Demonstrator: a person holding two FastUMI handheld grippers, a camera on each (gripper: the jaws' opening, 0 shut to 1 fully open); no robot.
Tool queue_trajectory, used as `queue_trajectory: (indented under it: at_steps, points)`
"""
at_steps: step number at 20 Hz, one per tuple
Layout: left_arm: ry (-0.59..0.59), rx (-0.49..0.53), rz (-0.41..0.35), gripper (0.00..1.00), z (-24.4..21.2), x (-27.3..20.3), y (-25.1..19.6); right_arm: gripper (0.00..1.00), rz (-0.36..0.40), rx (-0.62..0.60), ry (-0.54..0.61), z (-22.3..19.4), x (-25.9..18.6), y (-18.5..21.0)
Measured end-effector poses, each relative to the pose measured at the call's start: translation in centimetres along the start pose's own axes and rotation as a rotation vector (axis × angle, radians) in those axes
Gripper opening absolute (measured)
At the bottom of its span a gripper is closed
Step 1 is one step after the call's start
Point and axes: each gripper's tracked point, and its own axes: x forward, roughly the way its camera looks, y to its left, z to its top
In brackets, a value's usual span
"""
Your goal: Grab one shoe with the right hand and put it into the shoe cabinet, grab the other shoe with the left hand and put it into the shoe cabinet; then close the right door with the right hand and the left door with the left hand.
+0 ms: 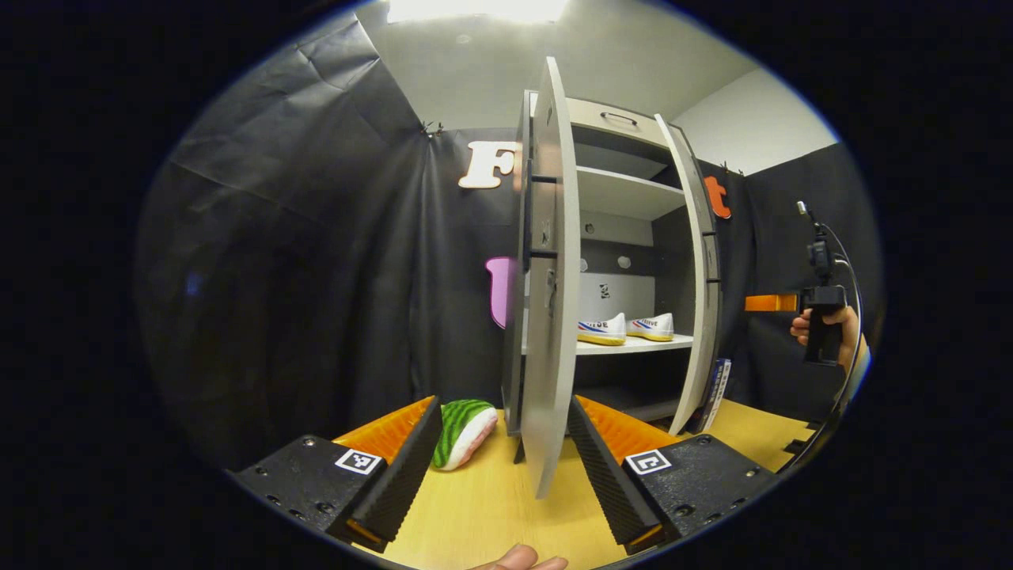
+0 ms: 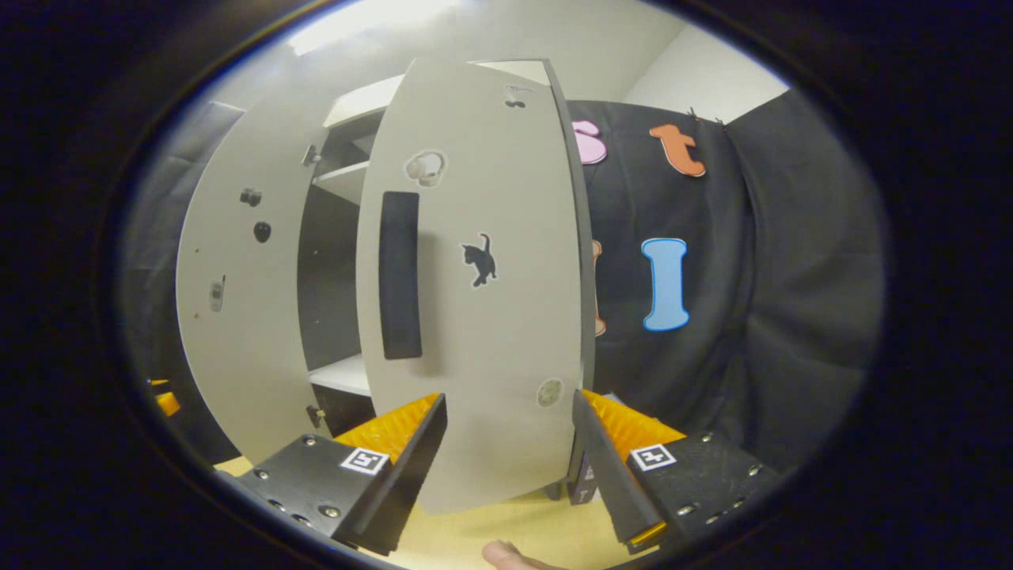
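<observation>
both shoes (image 1: 625,328) sit on the cabinet shelf beyond the left tool (image 1: 504,459), so the right tool (image 2: 509,451), fingers wide apart and holding nothing, should push the right door (image 2: 475,293) just ahead of it shut squarely, while the left tool, equally spread and empty, waits at the left door (image 1: 548,277).

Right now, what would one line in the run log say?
shoes: both on cabinet shelf | left door: open | right door: open | left gripper: open | right gripper: open
</observation>
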Motion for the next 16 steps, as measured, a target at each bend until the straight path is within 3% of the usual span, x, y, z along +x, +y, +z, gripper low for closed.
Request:
queue_trajectory:
  at_steps: [1,8,14,16]
  points:
    - [0.006,-0.004,-0.005,0.96,-0.1,-0.1,0.1,0.95,0.006,-0.013,0.004,-0.5,-0.5,0.4]
    - [-0.040,0.050,0.071,0.93,2.3,1.6,4.1,0.96,0.065,-0.026,0.007,-2.3,-4.6,4.0]
    - [-0.008,0.012,0.112,0.99,4.9,4.8,8.7,0.96,0.045,0.002,-0.011,-3.8,-9.0,5.5]
    - [0.004,0.013,0.128,0.93,6.3,5.9,10.0,0.96,0.036,0.001,-0.011,-4.4,-10.1,5.6]
